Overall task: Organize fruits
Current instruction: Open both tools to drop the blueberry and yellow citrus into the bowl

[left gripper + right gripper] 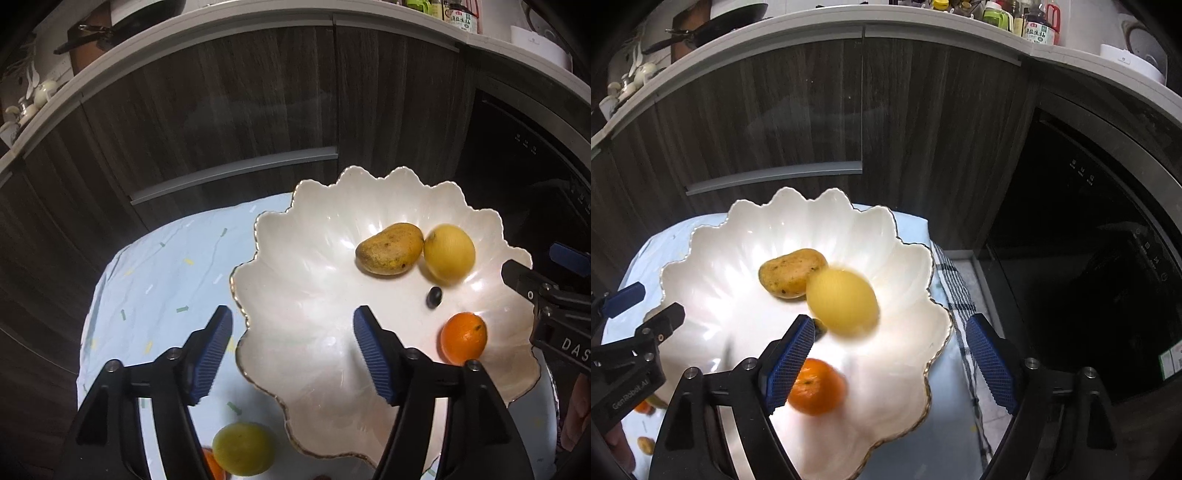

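The bench (147, 280), under a pale blue cloth with small coloured flecks, runs beneath both tongs and carries everything. On it sits the scalloped white bowl (295, 295), gold-edged, which fills the space ahead of the right tongs (890, 363) and lies ahead and to the right of the left tongs (293, 350). A checked cloth (956, 295) shows just past the bowl's rim, between the spread fingers of the right tongs.

Both tongs are spread wide and pinch nothing. The left tongs straddle the bowl's near-left rim, one finger over the blue cloth and the other over the bowl. The right tongs hang above the bowl's near-right part, the left finger over the bowl and the right finger beyond its rim.

Inside the bowl, a mango (389, 249) lies farthest ahead of both tongs, touching a round yellow fruit (448, 253) that is blurred in the right wrist view, possibly a lemon. An orange (816, 386) rests nearer, just beside the left fingertip of the right tongs. A small dark fruit (434, 297) lies between the yellow fruit and the orange.

Outside the bowl, a yellow-green fruit (243, 448) sits on the cloth close under the left tongs, with another orange piece (211, 465) partly hidden beside it.
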A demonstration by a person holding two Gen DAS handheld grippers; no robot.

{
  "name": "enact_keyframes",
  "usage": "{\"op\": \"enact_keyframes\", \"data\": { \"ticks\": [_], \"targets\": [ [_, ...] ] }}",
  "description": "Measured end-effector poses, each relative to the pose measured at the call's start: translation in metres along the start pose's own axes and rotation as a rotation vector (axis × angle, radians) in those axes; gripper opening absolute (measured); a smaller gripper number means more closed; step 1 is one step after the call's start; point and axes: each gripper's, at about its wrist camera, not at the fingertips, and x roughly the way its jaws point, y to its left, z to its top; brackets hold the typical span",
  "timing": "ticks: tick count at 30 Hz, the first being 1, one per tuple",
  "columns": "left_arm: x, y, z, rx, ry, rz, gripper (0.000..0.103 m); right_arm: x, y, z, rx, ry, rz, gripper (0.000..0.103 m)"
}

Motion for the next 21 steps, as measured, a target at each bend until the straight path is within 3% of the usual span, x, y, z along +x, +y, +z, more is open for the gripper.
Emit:
{"op": "enact_keyframes", "data": {
  "ticks": [10,21],
  "targets": [
    [-0.027,0.01,-0.005,-0.017,-0.029,0.018,0.077,-0.028,0.007,-0.009,0.016,-0.019,0.021,0.085],
    [-0.061,0.02,-0.018,-0.036,-0.057,0.032,0.077,-0.064,0.015,-0.021,0.022,-0.044,0.024,0.085]
  ]
}}
